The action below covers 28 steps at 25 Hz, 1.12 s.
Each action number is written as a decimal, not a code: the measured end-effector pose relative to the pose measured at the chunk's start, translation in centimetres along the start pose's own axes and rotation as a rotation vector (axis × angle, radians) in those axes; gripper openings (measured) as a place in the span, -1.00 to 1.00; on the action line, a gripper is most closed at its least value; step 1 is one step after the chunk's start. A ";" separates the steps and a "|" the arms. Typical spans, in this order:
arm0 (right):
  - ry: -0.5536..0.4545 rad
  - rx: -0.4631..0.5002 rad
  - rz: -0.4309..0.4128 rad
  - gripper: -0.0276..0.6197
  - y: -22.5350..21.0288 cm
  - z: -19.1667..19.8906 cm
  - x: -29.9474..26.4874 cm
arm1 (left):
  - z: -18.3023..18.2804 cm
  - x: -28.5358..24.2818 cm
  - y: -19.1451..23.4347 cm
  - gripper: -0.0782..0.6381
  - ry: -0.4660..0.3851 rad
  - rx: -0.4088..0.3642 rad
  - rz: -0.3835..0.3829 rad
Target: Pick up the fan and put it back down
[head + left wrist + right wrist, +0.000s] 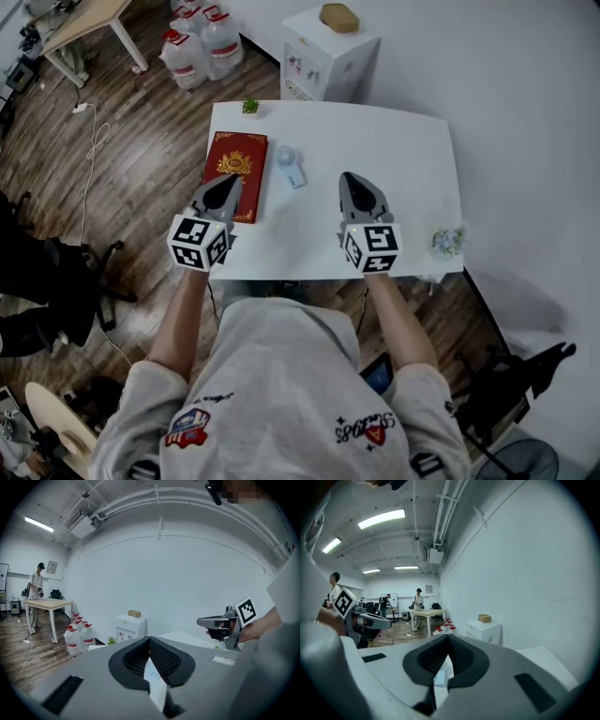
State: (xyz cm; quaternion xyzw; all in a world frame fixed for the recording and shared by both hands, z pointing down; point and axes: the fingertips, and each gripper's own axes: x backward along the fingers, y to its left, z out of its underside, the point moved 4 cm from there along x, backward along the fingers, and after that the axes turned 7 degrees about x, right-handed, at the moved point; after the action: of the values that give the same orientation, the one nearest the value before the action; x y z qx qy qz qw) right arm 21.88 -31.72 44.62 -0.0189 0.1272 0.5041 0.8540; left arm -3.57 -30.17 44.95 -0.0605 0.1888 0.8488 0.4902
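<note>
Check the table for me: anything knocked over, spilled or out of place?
Nothing stands out. The fan lies flat on the white table beside the red book; the small plant sits at the far edge.

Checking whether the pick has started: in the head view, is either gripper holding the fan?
No, the fan lies on the white table beside the red book, clear of the left gripper and right gripper.
</note>
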 end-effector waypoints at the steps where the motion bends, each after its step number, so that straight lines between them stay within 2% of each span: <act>1: 0.000 0.002 -0.001 -0.90 0.0 0.0 0.1 | -0.1 0.0 -0.1 -0.77 -0.002 0.000 0.000; 28: -0.015 0.007 -0.010 -0.91 2.0 -0.2 0.5 | 0.5 1.6 0.3 -0.77 0.001 0.006 -0.014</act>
State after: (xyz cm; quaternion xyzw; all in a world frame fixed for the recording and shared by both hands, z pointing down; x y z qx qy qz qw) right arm 20.30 -30.36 44.48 -0.0129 0.1225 0.4993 0.8576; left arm -4.58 -28.85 45.04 -0.0607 0.1908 0.8448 0.4962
